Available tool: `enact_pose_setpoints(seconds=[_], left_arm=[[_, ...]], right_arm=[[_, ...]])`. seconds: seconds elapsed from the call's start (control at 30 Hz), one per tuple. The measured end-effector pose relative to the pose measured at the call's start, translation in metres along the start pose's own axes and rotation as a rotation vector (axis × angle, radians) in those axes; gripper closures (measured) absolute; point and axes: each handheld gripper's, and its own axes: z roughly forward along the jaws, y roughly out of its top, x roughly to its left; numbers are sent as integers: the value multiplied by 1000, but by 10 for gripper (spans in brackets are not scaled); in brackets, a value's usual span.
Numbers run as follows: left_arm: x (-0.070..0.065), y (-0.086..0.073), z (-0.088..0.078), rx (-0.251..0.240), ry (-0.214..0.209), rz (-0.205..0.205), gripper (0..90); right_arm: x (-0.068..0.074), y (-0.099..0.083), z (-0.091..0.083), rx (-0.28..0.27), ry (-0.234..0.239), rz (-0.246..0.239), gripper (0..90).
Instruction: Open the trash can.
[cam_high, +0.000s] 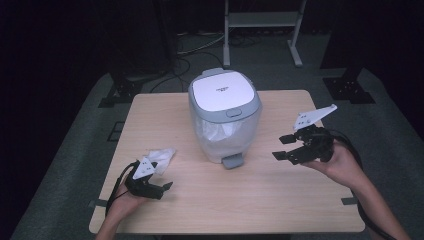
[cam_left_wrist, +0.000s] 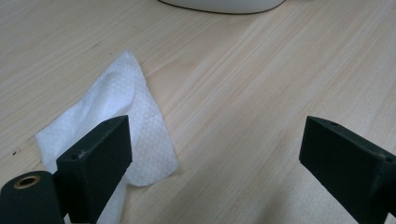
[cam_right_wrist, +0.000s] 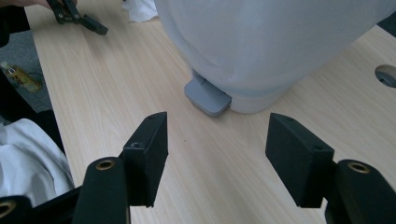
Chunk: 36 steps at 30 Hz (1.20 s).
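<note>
Lying crumpled, dimpled white tissue (cam_left_wrist: 116, 126); woodgrain table (cam_left_wrist: 261, 93)

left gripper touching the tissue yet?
Cannot tell. In the left gripper view the left gripper is open, one of its fingers overlapping the tissue; no view shows contact or a gap plainly.

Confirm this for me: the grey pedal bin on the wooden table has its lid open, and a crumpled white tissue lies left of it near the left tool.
Not quite: the lid of the grey pedal bin is shut, as the high view shows. The rest stands: the bin is on the wooden table, and the crumpled white tissue lies left of it near the left tool.
</note>
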Motion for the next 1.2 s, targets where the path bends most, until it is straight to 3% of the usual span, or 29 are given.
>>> enact_pose_setpoints(seconds=[0.53,1.2], left_arm=[[-1,0,1,-1,-2,0,83],[1,0,0,2,-3,-2,83]], right_arm=[[2,34,-11,18,-18,-32,428],[0,75,-24,-16,-12,-29,598]])
